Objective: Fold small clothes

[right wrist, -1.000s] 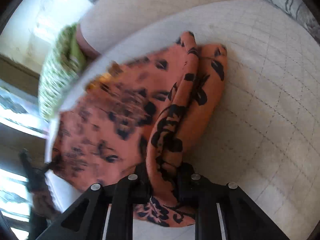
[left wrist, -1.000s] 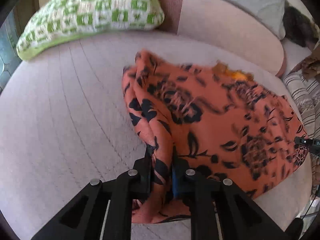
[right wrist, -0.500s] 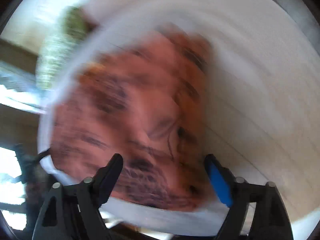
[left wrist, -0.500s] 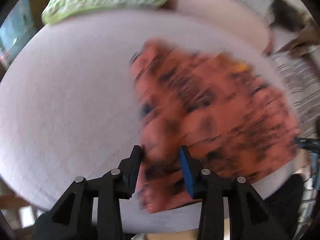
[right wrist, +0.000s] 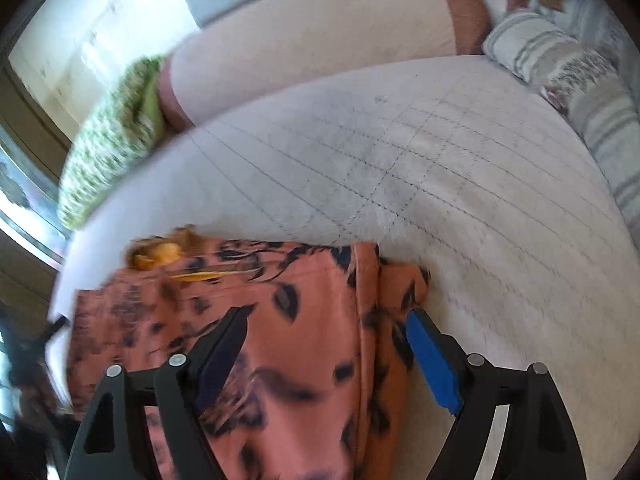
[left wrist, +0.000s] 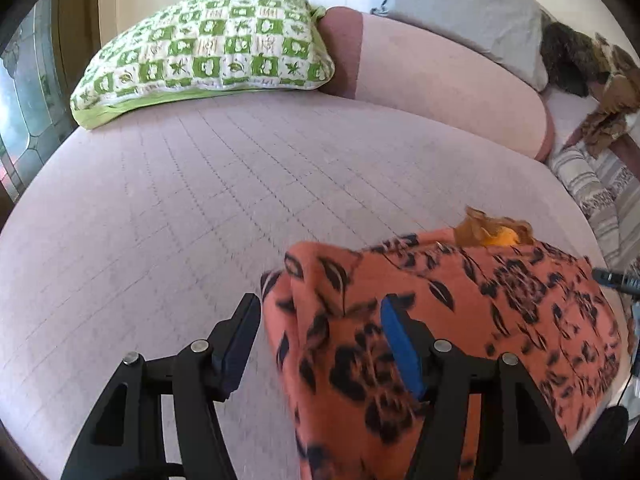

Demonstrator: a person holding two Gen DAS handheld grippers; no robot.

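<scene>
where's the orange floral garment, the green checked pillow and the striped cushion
orange floral garment (left wrist: 500, 320), left wrist view, flat upper panel
green checked pillow (left wrist: 208, 52), left wrist view, middle of its top face
striped cushion (right wrist: 560, 64), right wrist view, middle of its side

Orange garment (left wrist: 460, 320) with black floral print, folded

It lies doubled over near the bed's (left wrist: 200, 208) front edge, its fold rumpled, with a yellow-orange patch showing at the far edge.

The garment (left wrist: 460, 320) was soft, matt printed cloth. The bed cover (left wrist: 200, 208) was matt quilted fabric with stitched lines. The pillow (left wrist: 208, 52) looked like woven cotton. The fingers (left wrist: 236, 344) were matt black plastic.
</scene>
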